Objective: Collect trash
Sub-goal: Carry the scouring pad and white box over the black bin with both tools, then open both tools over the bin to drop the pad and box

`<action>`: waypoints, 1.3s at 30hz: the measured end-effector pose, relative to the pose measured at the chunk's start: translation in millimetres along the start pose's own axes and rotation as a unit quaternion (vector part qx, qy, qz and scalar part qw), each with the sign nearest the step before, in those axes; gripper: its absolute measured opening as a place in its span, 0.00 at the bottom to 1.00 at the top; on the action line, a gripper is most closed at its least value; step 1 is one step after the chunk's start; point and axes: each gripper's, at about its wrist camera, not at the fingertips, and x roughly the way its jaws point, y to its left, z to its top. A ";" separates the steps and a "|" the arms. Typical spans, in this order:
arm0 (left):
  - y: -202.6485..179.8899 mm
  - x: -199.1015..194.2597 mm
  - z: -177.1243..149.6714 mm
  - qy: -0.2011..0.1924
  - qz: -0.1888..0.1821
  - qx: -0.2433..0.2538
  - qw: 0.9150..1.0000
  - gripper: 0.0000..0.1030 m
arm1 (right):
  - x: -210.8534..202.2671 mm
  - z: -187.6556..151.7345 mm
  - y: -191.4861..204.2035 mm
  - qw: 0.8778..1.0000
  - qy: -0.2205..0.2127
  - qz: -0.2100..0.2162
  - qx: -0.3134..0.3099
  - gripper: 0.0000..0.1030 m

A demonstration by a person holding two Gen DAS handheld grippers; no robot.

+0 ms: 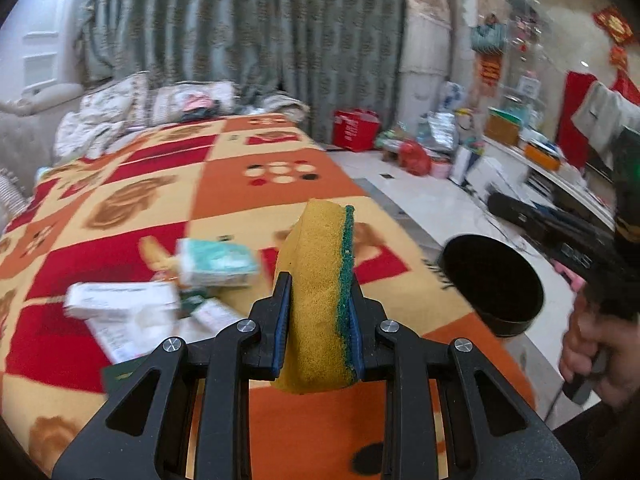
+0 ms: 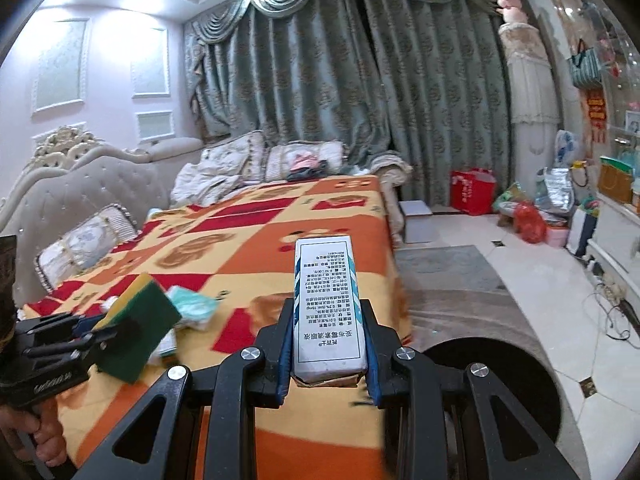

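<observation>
In the left wrist view my left gripper (image 1: 319,286) is shut on a yellow sponge with a green scouring side (image 1: 316,292), held upright over the bed. More trash lies on the blanket to the left: a pale green tissue pack (image 1: 216,262) and white boxes (image 1: 120,308). A round black bin (image 1: 494,280) stands on the floor by the bed's right edge. In the right wrist view my right gripper (image 2: 328,312) is shut on a white printed medicine box (image 2: 330,308). The left gripper (image 2: 116,332) with the sponge (image 2: 136,320) shows at the left, and the bin (image 2: 492,384) sits low on the right.
The bed carries a red, orange and yellow checked blanket (image 2: 260,240), with pillows (image 2: 224,160) at its far end. A grey rug (image 2: 452,280), a red bag (image 2: 472,190) and floor clutter (image 2: 528,216) lie to the right. A person's hand (image 1: 592,352) grips a handle.
</observation>
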 end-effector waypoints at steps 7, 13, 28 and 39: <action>-59.6 35.1 6.7 0.025 -0.055 0.045 0.997 0.22 | 3.5 -2.7 -65.5 0.997 0.018 -0.051 0.052 0.27; -112.0 83.7 17.9 0.068 -0.121 0.061 0.988 0.22 | 10.0 -20.7 -107.6 0.987 0.078 -0.104 0.098 0.27; -169.5 145.5 27.1 0.118 -0.164 0.056 0.978 0.28 | 24.4 -35.6 -153.1 0.965 0.127 -0.112 0.201 0.28; -145.3 131.8 23.8 0.117 -0.138 0.039 0.983 0.60 | 20.7 -32.9 -163.5 0.953 0.109 -0.119 0.255 0.42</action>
